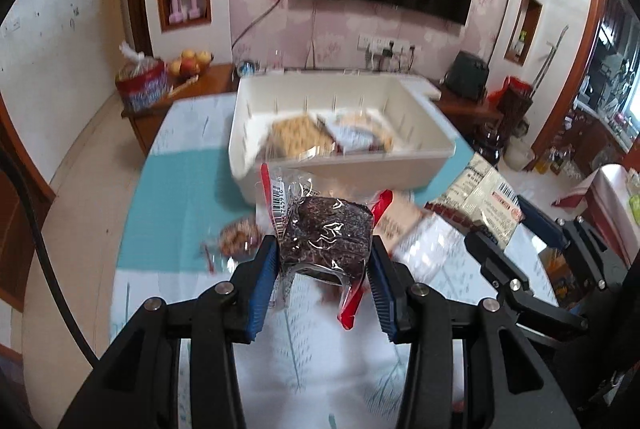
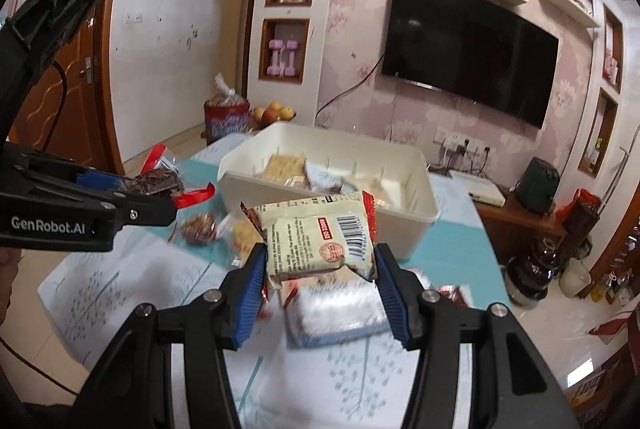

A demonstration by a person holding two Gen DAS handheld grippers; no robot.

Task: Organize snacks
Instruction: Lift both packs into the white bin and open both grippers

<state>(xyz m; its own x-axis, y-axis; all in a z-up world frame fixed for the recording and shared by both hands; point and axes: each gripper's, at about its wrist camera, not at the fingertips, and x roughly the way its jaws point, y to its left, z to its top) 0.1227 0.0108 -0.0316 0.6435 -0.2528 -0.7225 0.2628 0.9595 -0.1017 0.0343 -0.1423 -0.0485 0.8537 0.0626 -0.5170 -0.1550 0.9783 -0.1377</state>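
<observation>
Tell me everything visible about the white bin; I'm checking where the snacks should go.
The white bin is a deep rectangular tub, plastic by its look, with rounded corners, a rolled rim and thin vertical slots along its inner walls. It sits upright and open on the table, beyond both grippers, neither touching it. Inside lie several snack packs, among them a pack of pale crackers at its left end. Motion blur smears its edges in the left wrist view.

Right gripper (image 2: 320, 261) fingers (image 2: 252, 293) clamp a cream snack packet (image 2: 316, 237) before the white bin (image 2: 404, 225).
</observation>
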